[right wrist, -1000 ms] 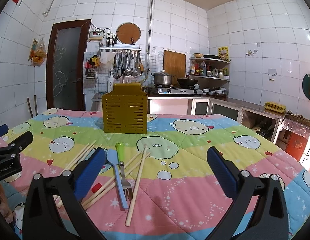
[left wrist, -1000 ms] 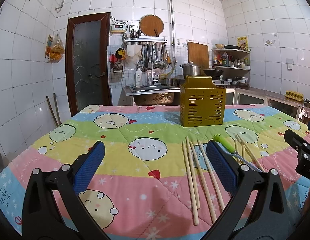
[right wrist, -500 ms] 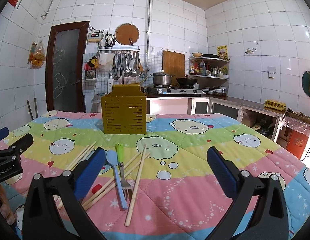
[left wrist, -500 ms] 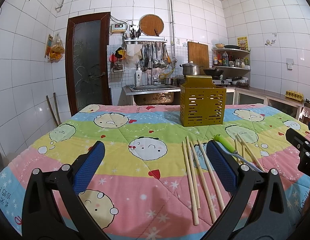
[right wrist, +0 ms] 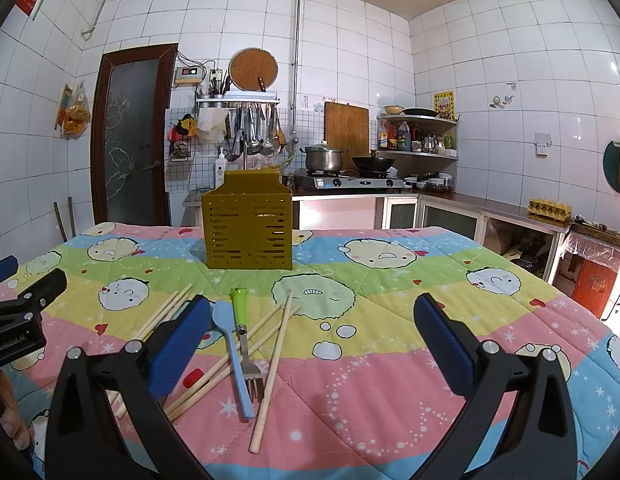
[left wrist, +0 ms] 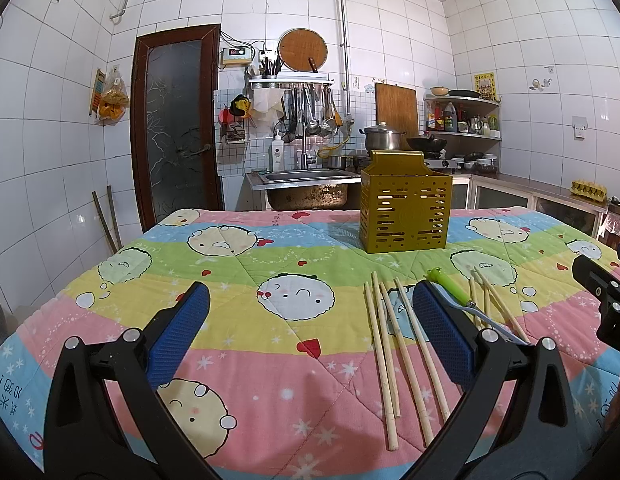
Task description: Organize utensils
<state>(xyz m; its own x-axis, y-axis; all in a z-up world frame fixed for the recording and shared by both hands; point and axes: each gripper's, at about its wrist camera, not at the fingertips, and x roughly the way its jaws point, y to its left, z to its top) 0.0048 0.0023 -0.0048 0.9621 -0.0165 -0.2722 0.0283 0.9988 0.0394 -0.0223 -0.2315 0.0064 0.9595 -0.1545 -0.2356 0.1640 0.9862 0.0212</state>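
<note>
left view: left tool (left wrist: 310, 320) hangs low over the table (left wrist: 122, 304), jaws spread wide, nothing in them. 4 chopsticks (left wrist: 397, 340) lie in a loose fan just inside its right finger, and more of them sit further right next to a green-handled fork (left wrist: 449, 286). The yellow holder (left wrist: 405, 212) stands upright at the far side, well apart from the pile.

right view: right tool (right wrist: 311, 334) is also wide open and holding nothing, low and level, pointing at the holder (right wrist: 248, 226). A blue spoon (right wrist: 230, 352) and the fork (right wrist: 246, 344) lie side by side just beside its left finger, with chopsticks (right wrist: 276, 360) crossed over and under them.

step: looks like the very start to me, nothing is in the holder as far as I can tell, everything's on the table.

next move: my guess is one tool has to drop onto a single piece and close on it. The crossed sticks could drag along, so pick an outer one.

pose: both tools side by side, each visible at the edge of the other's view.
</note>
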